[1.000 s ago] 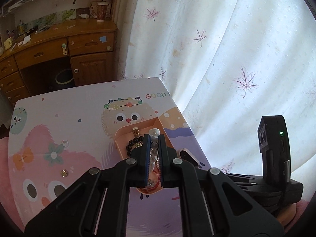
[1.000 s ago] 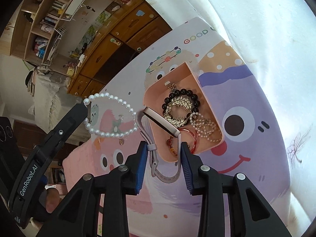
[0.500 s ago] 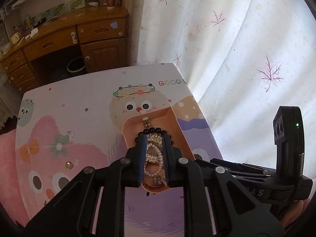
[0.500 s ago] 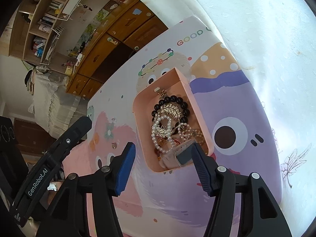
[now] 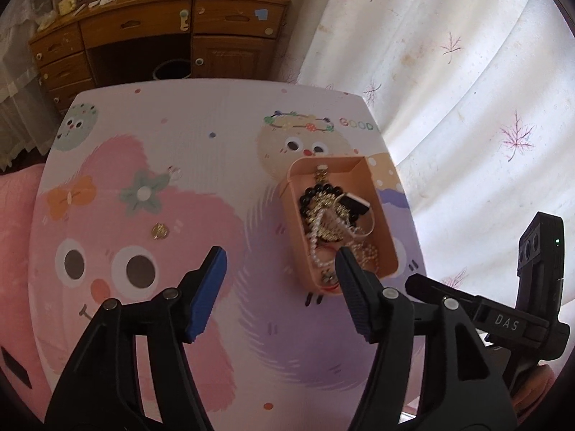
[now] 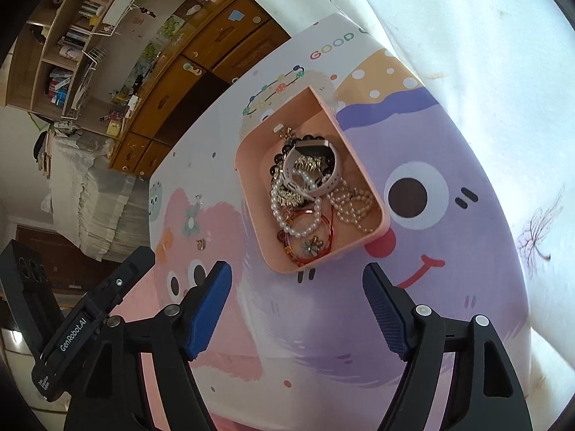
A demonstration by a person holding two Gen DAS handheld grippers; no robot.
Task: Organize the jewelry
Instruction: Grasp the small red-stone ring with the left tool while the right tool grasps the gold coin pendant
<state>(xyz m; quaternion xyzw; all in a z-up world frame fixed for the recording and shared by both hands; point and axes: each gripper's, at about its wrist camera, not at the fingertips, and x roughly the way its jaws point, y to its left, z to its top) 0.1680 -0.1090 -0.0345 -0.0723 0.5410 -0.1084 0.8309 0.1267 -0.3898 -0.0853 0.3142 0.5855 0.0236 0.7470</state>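
Observation:
A pink tray (image 5: 386, 231) (image 6: 363, 165) stands on the cartoon-print table near the curtain. It holds a pearl bracelet (image 6: 300, 217), a white watch (image 6: 325, 179), black beads, gold chains and a red bangle. A gold ring (image 5: 159, 230) (image 6: 200, 244) and a clear earring (image 5: 175, 170) (image 6: 198, 198) lie loose on the pink part of the table. My left gripper (image 5: 282, 264) is open and empty, above the table just left of the tray. My right gripper (image 6: 297, 282) is open and empty, above the tray's near end.
The table (image 5: 201, 107) ends at a white leaf-print curtain (image 5: 467, 89) on the right. A wooden desk with drawers (image 5: 143, 28) stands beyond the far edge, with shelves (image 6: 72, 36) above it. A bed with a white cover (image 6: 82, 197) lies left.
My left gripper let the pearl bracelet fall into the tray, opened wide and drew back left. My right gripper dropped the white watch into the tray and pulled back, open.

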